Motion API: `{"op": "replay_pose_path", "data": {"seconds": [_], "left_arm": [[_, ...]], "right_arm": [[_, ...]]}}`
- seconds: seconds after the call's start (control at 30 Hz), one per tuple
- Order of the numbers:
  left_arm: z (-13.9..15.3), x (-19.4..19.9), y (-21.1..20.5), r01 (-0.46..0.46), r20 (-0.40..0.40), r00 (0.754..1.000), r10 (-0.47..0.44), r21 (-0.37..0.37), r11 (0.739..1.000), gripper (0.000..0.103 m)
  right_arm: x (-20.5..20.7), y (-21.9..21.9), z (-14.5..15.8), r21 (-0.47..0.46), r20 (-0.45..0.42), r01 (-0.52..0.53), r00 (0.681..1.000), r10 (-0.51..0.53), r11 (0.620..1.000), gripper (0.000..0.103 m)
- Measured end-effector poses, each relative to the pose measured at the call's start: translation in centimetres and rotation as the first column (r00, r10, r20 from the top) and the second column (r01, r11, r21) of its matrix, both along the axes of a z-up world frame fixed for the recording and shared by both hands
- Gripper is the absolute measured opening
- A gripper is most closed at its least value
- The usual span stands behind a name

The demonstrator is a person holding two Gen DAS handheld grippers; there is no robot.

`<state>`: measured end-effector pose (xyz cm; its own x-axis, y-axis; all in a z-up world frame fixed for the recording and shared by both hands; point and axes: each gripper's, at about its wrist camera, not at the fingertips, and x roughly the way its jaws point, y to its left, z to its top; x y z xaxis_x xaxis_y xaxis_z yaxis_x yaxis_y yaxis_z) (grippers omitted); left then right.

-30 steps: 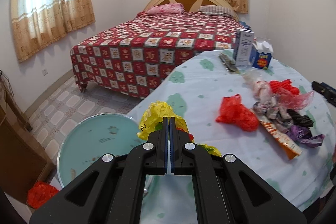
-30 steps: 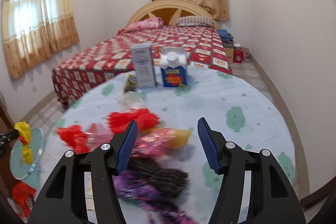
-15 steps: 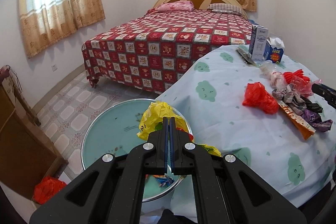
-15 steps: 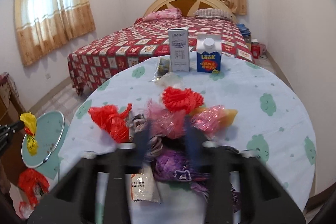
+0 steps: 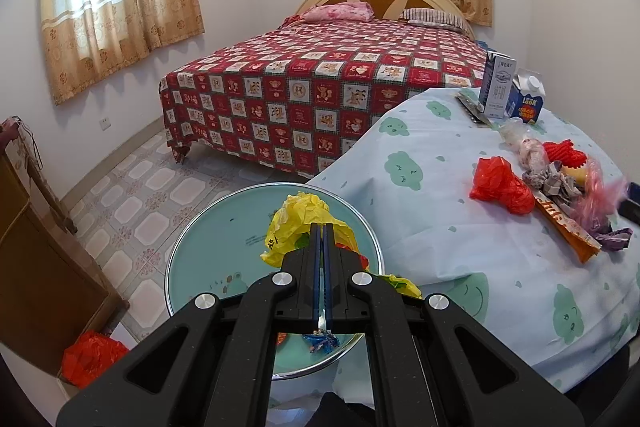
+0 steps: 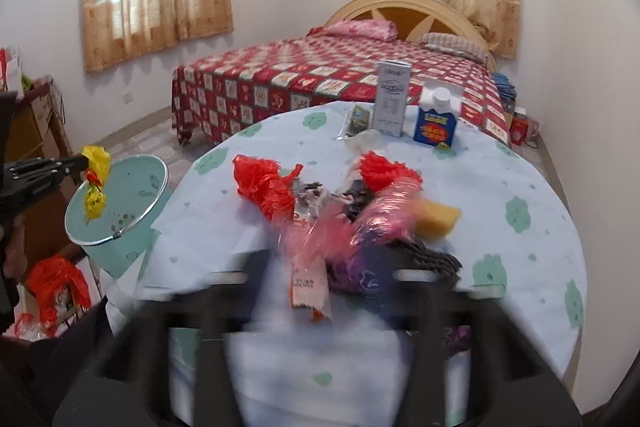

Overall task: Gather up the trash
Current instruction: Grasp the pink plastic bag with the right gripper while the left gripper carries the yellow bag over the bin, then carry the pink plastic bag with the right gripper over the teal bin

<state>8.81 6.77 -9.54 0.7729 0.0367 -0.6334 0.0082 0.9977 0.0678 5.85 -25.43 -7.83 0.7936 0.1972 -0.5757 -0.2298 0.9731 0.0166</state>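
My left gripper (image 5: pixel 322 229) is shut on a yellow plastic bag (image 5: pixel 298 223) and holds it over the open teal bin (image 5: pixel 208 227); it also shows in the right wrist view (image 6: pixel 96 163) above the bin (image 6: pixel 132 187). A pile of trash lies on the table: a red bag (image 6: pixel 264 187), a red net (image 6: pixel 386 169), a pink wrapper (image 6: pixel 380 223), a purple wrapper (image 6: pixel 364 273), an orange snack packet (image 5: pixel 568 231). My right gripper (image 6: pixel 320 279) is motion-blurred low over the near edge of the pile; its jaws cannot be read.
Round table with a pale blue cloth (image 6: pixel 520 187). A grey carton (image 6: pixel 392 103) and a blue carton (image 6: pixel 438 119) stand at its far side. A bed (image 5: pixel 320 87) lies beyond. A wooden cabinet (image 5: pixel 36 267) and a red bag (image 5: pixel 90 355) sit on the floor left.
My left gripper has carried the yellow bag off the table edge and over the bin. My right gripper has pulled back toward the near edge of the pile and blurred.
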Motion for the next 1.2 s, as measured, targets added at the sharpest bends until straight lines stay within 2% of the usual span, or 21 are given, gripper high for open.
{"op": "replay_pose_path", "data": {"seconds": [0.07, 0.17, 0.33, 0.47, 0.57, 0.63, 0.67, 0.7, 0.8, 1.0, 1.2], "left_arm": [[-0.2, 0.0, 0.0, -0.002, -0.005, 1.000, 0.002, 0.002, 1.000, 0.001], [-0.4, 0.0, 0.0, -0.002, -0.008, 1.000, 0.002, 0.005, 1.000, 0.001], [-0.9, 0.2, -0.3, 0.004, -0.025, 1.000, -0.004, 0.013, 1.000, 0.001], [-1.2, 0.2, -0.6, 0.010, -0.035, 0.999, -0.010, 0.022, 1.000, 0.001], [-1.4, 0.1, -0.7, 0.016, -0.039, 0.999, -0.015, 0.029, 0.999, 0.001], [-1.6, 0.1, -0.7, 0.017, -0.045, 0.999, -0.016, 0.030, 0.999, 0.001], [-1.6, 0.1, -0.7, 0.017, -0.047, 0.999, -0.015, 0.031, 0.999, 0.001], [-1.6, 0.1, -0.6, 0.014, -0.047, 0.999, -0.013, 0.030, 0.999, 0.001], [-1.1, 0.0, -0.2, 0.003, -0.034, 0.999, -0.002, 0.024, 1.000, 0.001], [0.8, -0.5, 0.9, -0.038, 0.017, 0.999, 0.038, 0.012, 0.999, 0.001], [1.8, -0.9, 2.1, -0.069, 0.050, 0.996, 0.068, 0.013, 0.998, 0.001]], "right_arm": [[-0.4, -1.0, -0.2, 0.049, -0.018, 0.006, 1.000, -0.005, 0.999, 0.063], [-1.0, -3.2, 0.1, 0.108, 0.000, 0.069, 0.998, -0.070, 0.992, 0.063], [-0.1, -5.5, -0.7, 0.084, 0.002, 0.156, 0.988, -0.157, 0.984, 0.058], [1.7, -5.7, -0.6, 0.072, 0.051, 0.136, 0.989, -0.140, 0.988, 0.059], [3.5, -5.4, -1.0, 0.045, 0.026, 0.102, 0.994, -0.104, 0.994, 0.066], [4.9, -4.9, -2.0, 0.021, -0.030, 0.067, 0.997, -0.067, 0.998, 0.059], [5.1, -4.8, -2.3, 0.016, -0.052, 0.048, 0.998, -0.047, 0.999, 0.028], [5.2, -4.4, -2.7, -0.001, -0.073, 0.032, 0.997, -0.032, 1.000, 0.011], [3.7, -4.1, -2.2, 0.016, -0.049, 0.036, 0.998, -0.036, 0.999, 0.005], [1.5, -4.4, 0.5, 0.163, 0.019, 0.101, 0.994, -0.106, 0.981, 0.004], [2.8, -1.5, 2.3, 0.174, 0.064, 0.093, 0.992, -0.105, 0.980, 0.004]]}}
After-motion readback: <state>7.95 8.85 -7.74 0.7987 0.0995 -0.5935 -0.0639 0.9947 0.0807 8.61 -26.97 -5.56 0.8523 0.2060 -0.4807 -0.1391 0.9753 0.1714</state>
